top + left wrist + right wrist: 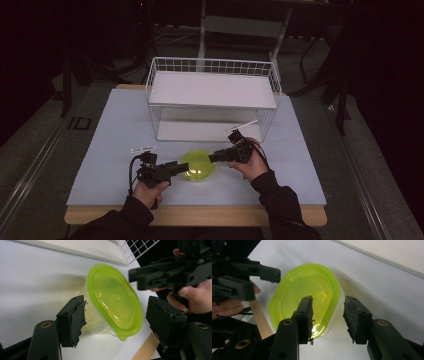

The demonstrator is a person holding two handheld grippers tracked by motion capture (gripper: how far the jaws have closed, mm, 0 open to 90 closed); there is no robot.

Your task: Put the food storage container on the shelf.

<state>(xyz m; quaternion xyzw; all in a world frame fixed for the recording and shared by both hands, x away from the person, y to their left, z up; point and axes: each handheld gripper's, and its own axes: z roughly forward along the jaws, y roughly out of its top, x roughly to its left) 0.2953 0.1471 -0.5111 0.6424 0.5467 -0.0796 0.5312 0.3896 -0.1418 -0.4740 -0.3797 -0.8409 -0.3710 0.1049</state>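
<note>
The left gripper point(181, 167) comes in low from the person's left hand point(150, 189) and points toward the right. Its jaws stand spread, one on each side of a clear tub point(96, 320) with a lime-green lid point(113, 297). In the left gripper view, the nearer pad point(72, 318) sits just beside the tub's clear wall, perhaps brushing it, while the other pad stands apart from the lid's rim. No firm pinch shows.

The tub sits on the pale table point(110, 150), directly between the two grippers and just ahead of each one's tips.

The right gripper point(215, 157) reaches from the person's right hand point(252, 165) and points left toward the tub. In the right gripper view its jaws are parted and straddle the near edge of the lid point(307, 290): one pad point(305, 315) lies over the green top, the other stands outside the clear wall point(332, 322) with a gap showing. Whether the inner pad touches the lid cannot be told.

Beyond both grippers, farther up the table, stands a white wire basket point(212, 67) with a flat white shelf, well apart from the tub.
</note>
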